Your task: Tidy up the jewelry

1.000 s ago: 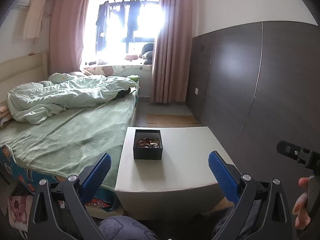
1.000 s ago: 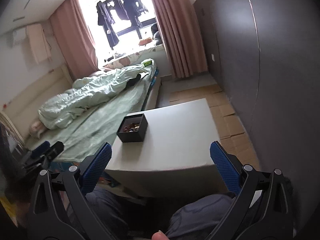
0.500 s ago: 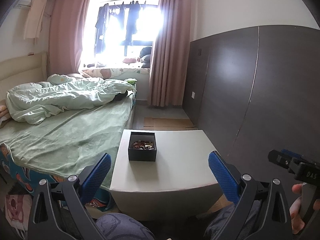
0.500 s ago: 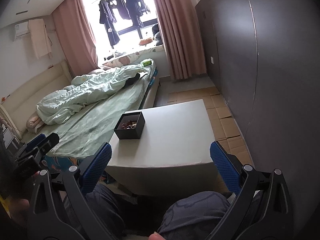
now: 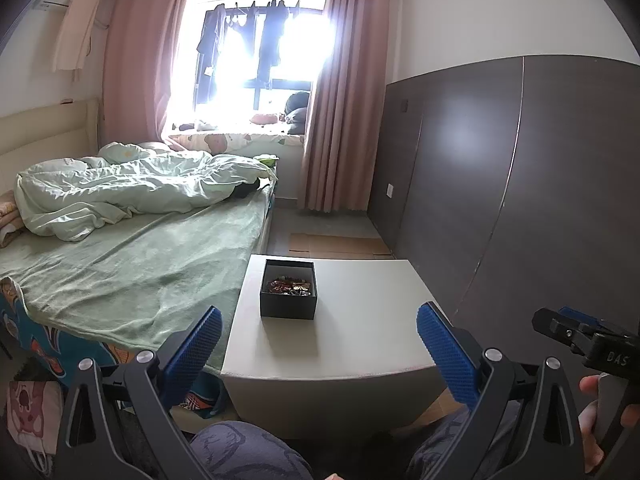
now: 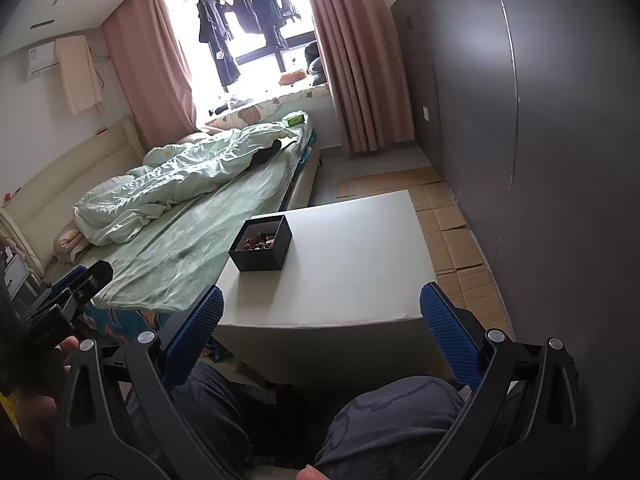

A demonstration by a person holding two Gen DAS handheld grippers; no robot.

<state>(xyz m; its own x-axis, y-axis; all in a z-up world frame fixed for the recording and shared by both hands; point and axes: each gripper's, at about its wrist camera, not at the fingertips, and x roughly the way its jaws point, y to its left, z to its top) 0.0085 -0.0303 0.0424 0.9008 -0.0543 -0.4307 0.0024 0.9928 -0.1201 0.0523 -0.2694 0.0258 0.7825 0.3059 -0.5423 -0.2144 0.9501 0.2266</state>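
I see the box [image 5: 289,289] dead ahead of my left gripper [image 5: 318,342], nearer than the right gripper [image 6: 320,322]; both sets of fingers spread, empty

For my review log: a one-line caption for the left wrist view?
Open left gripper faces a black jewelry box on a white table.

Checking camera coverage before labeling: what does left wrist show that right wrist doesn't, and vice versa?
Left wrist only: the right gripper at the frame's right edge with the hand holding it.

Right wrist only: the left gripper at the left edge, and the long run of flattened cardboard on the floor between table and dark wall.

Both: the white table with the open black box of jewelry near its bed-side edge, the green bed, the bright window. Each camera's own blue-padded fingers stand wide apart, holding nothing.
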